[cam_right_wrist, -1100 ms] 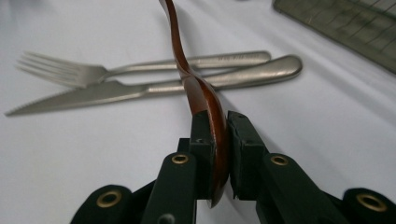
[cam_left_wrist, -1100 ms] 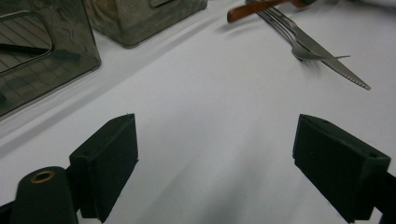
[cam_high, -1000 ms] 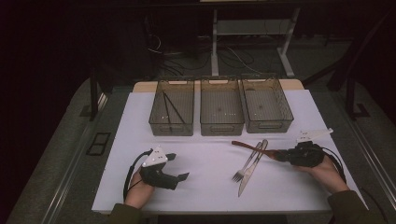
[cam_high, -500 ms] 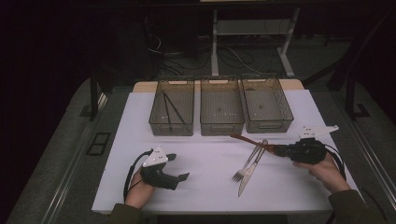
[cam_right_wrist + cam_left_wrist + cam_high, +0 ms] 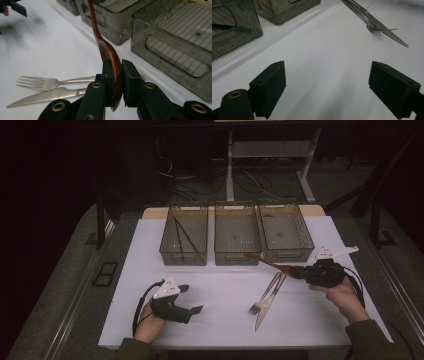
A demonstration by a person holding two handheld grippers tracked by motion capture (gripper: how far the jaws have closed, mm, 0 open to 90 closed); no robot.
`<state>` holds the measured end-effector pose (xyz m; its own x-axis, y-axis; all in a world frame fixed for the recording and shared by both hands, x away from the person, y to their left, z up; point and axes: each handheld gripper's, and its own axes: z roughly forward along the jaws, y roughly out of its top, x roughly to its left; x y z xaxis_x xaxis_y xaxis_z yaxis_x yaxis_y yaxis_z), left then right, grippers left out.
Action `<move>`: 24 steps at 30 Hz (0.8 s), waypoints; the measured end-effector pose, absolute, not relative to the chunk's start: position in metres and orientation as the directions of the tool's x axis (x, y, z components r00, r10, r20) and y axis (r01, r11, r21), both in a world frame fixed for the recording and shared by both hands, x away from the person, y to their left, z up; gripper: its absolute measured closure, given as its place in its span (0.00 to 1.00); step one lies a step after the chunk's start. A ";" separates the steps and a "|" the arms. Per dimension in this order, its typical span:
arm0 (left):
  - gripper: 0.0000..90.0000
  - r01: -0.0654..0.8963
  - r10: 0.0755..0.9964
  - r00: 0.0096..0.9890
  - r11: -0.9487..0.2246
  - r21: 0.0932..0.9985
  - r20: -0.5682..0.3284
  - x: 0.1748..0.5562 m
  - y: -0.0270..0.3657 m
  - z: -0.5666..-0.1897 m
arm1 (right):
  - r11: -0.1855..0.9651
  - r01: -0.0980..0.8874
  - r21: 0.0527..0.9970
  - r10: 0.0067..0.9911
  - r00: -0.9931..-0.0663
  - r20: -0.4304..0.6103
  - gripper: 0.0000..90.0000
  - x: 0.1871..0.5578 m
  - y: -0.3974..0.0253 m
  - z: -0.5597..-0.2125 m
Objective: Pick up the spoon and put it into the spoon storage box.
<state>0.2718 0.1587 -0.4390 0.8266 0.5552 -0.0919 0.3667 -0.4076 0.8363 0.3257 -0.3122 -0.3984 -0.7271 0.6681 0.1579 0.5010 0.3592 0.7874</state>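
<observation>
My right gripper [image 5: 300, 273] [image 5: 115, 75] is shut on the bowl of a reddish-brown wooden spoon [image 5: 270, 263] [image 5: 106, 47], held above the table with its handle pointing left toward the middle bin [image 5: 236, 234]. A metal fork [image 5: 264, 295] [image 5: 50, 82] and a serrated knife [image 5: 269, 302] [image 5: 47, 96] lie side by side on the white table, just left of that gripper. My left gripper [image 5: 192, 300] [image 5: 329, 82] rests open near the front left, with only bare table between its jaws. Fork [image 5: 362, 18] and knife [image 5: 387, 32] lie far ahead of it.
Three clear bins stand in a row at the back of the white table [image 5: 220, 290]. The left bin [image 5: 184, 240] holds dark chopsticks [image 5: 182, 236]; the right bin [image 5: 286, 231] looks empty. Cables trail from both grippers. The floor beyond is dark.
My right gripper has lifted the wooden spoon off the table and drawn it right, away from the fork and knife. The left gripper has stayed put.
</observation>
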 end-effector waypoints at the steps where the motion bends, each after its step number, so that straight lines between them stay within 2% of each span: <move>1: 0.15 0.366 0.555 0.827 -0.408 0.836 -0.091 0.272 0.159 -0.439 | 0.357 0.503 0.787 0.675 -0.722 0.155 0.89 0.328 -0.311 -0.397; 24: 0.15 0.364 0.552 0.829 -0.407 0.838 -0.093 0.272 0.159 -0.439 | 0.297 0.514 0.805 0.720 -0.674 0.165 0.89 0.359 -0.272 -0.375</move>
